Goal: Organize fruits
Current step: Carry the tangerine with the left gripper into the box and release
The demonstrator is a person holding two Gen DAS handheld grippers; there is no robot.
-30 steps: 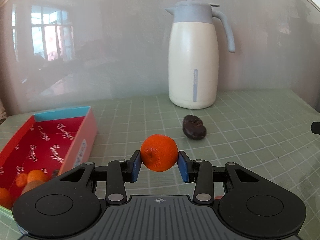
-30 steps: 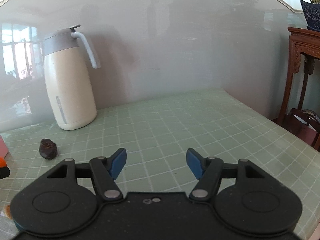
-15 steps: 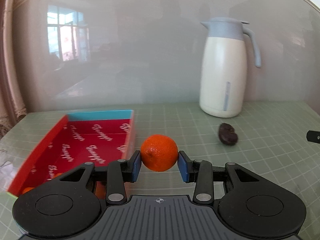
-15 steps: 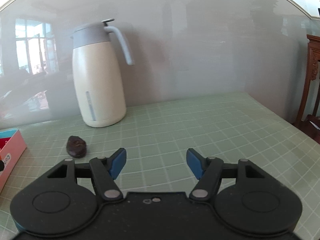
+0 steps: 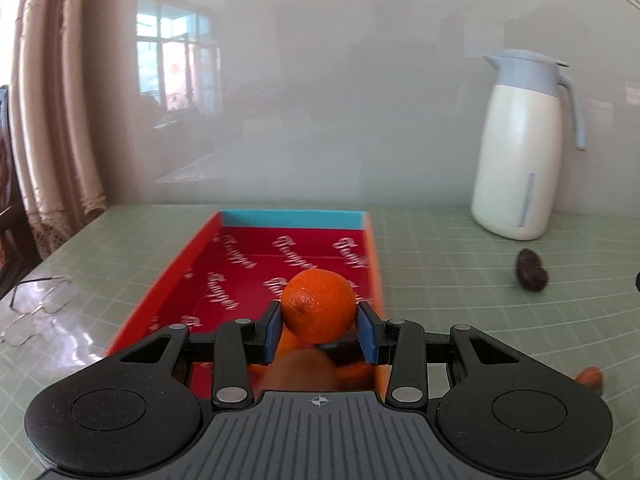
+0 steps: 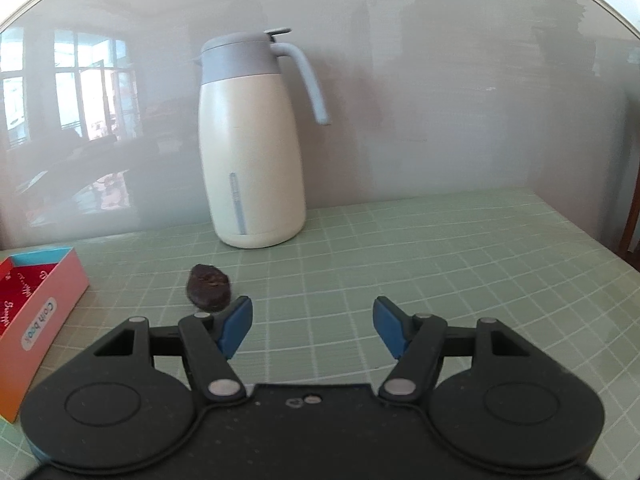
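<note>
My left gripper (image 5: 319, 326) is shut on an orange tangerine (image 5: 318, 305) and holds it above the near end of a red box (image 5: 256, 256) with a blue far wall. More orange fruit (image 5: 296, 368) lies blurred in the box under the fingers. A dark wrinkled fruit (image 5: 531, 275) lies on the table right of the box. In the right wrist view it (image 6: 209, 287) lies just beyond my left fingertip. My right gripper (image 6: 312, 322) is open and empty over the green table. The box's corner (image 6: 38, 300) shows at the left there.
A cream thermos jug (image 6: 252, 160) with a grey lid stands at the back by the wall; it also shows in the left wrist view (image 5: 520, 160). Wire-frame glasses (image 5: 34, 304) lie left of the box. An orange piece (image 5: 588, 378) lies right of the box.
My left gripper has swung left with the tangerine, from over the bare table to over the red box. My right gripper has turned left, bringing the jug and dark fruit nearer the centre.
</note>
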